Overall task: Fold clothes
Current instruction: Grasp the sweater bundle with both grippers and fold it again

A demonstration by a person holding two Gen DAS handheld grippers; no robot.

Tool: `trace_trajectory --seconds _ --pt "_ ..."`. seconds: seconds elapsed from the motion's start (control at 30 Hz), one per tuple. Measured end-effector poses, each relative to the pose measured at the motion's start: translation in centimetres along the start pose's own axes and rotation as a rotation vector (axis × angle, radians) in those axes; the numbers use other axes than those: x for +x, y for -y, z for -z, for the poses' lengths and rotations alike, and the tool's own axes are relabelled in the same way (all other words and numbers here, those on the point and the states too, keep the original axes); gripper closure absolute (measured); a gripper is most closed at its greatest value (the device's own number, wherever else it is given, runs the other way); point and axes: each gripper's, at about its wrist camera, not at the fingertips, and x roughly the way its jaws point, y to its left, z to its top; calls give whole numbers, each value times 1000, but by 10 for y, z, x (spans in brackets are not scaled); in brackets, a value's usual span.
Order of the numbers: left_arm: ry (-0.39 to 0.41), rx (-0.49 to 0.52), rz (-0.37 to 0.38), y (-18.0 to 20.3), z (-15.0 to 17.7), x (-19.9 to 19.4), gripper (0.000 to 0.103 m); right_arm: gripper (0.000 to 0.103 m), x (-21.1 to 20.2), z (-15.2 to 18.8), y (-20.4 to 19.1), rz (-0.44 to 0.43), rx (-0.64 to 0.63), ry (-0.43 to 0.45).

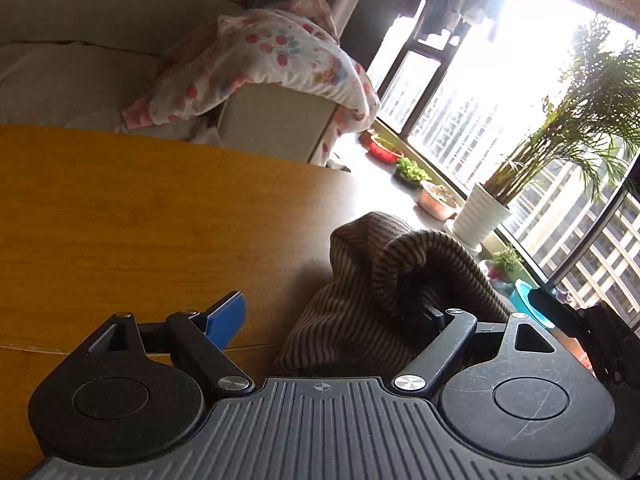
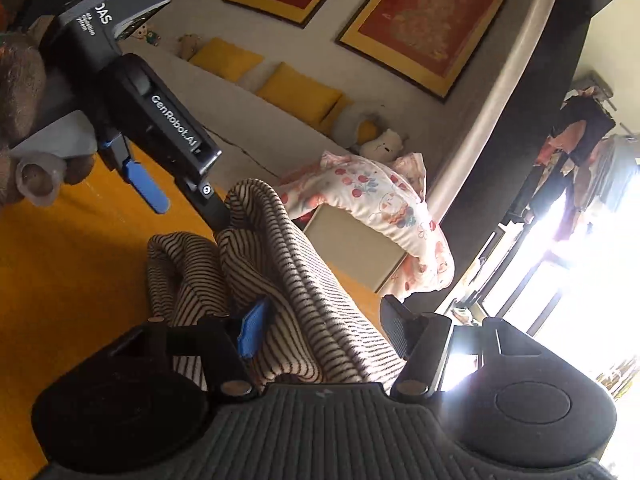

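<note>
A brown-and-cream striped knit garment [image 1: 360, 320] lies bunched on the orange wooden table [image 1: 120, 220]. My left gripper [image 1: 332, 312] stands open. Its blue left pad [image 1: 228, 318] is free over the table, and its right finger is tucked under a raised fold of the garment. In the right wrist view the left gripper [image 2: 180, 204] reaches in from the upper left, one finger running under the striped garment [image 2: 304, 280]. My right gripper [image 2: 324, 328] has a thick bunch of this cloth between its fingers, its blue pad [image 2: 254, 332] pressed into it.
A floral blanket [image 1: 280, 64] hangs over a beige sofa arm [image 1: 276, 128] past the table's far edge. Potted plants [image 1: 484, 216] and bowls line the bright window on the right. A gloved hand [image 2: 28, 172] holds the left gripper. Framed pictures [image 2: 424, 20] hang above yellow cushions.
</note>
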Motion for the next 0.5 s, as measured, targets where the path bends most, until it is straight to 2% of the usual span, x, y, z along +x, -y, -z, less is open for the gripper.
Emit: trace_trajectory --seconds 0.1,0.23,0.27,0.3,0.33,0.4,0.47,0.5 --pt "18 28 40 13 4 -8 16 41 2 4 -10 -108 -10 -55" --pt "-16 88 73 29 12 -6 15 42 -4 9 -11 -87 -42 -55" --pt "-34 85 85 30 15 -5 15 53 -6 9 -7 -79 -36 -56" --pt "-48 81 95 31 18 -4 15 58 -8 10 -3 -54 -29 -54" --pt "-61 78 103 32 21 -1 15 59 -9 11 1 -27 -20 -56" --pt "-89 73 118 34 28 6 15 54 -7 14 5 -5 -11 -80" --pt "-112 61 126 35 32 17 16 36 -2 19 2 -7 -30 -104" --pt "-122 54 129 35 34 21 17 35 -1 22 -1 -9 -50 -101"
